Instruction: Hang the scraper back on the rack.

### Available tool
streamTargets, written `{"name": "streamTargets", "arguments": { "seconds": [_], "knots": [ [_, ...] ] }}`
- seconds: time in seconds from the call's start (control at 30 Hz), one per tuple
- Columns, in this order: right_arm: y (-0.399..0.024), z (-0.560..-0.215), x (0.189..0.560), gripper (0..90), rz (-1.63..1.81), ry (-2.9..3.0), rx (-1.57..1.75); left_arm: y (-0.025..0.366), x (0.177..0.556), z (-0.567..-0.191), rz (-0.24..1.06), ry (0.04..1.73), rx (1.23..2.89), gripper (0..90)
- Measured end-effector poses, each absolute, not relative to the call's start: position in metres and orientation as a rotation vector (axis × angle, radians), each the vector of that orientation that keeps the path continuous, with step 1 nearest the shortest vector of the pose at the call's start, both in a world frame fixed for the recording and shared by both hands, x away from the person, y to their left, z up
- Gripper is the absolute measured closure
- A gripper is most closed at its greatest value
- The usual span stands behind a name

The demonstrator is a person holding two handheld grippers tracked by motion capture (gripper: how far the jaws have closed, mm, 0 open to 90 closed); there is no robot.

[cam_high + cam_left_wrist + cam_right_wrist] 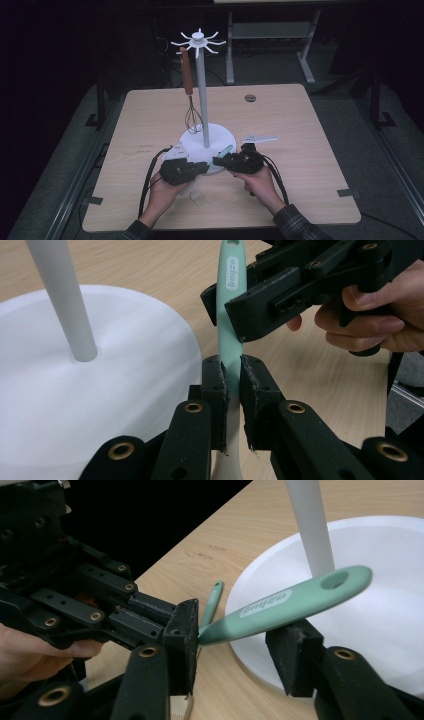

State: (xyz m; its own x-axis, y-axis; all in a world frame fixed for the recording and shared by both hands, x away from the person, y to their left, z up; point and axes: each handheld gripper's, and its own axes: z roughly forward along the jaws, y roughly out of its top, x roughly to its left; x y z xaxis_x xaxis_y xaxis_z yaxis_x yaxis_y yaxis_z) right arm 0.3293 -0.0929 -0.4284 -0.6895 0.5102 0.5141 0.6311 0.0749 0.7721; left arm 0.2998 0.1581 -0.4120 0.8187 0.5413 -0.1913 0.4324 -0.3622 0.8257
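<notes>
Green handle (231,340): lower end hidden between left fingers (214,385).

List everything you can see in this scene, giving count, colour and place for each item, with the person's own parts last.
table: one, light wood, under everything.
stand: one, white, mid-table; round base, pole, hooked top.
whisk: one, brown handle, hanging from a hook of the stand.
green-handled utensil: one, mint, by the base, between both claws.
thin green piece: one, lying on the table by the base; kind unclear.
small clear piece: one, near table edge.
left claw: one, black, clamped on the utensil's handle.
right claw: one, black, jaws apart around the handle.
hands: two, each holding a claw.
</notes>
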Motion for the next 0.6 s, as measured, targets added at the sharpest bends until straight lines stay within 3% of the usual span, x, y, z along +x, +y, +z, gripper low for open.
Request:
{"name": "streamTargets", "arguments": {
  "seconds": [0.6],
  "knots": [
    [-0.095, -0.414, 0.331, 76.4, -1.791, -2.158, -1.125, 0.155, 0.300, -0.407, 0.154, 0.695, 1.983, 81.1]
  ]
}}
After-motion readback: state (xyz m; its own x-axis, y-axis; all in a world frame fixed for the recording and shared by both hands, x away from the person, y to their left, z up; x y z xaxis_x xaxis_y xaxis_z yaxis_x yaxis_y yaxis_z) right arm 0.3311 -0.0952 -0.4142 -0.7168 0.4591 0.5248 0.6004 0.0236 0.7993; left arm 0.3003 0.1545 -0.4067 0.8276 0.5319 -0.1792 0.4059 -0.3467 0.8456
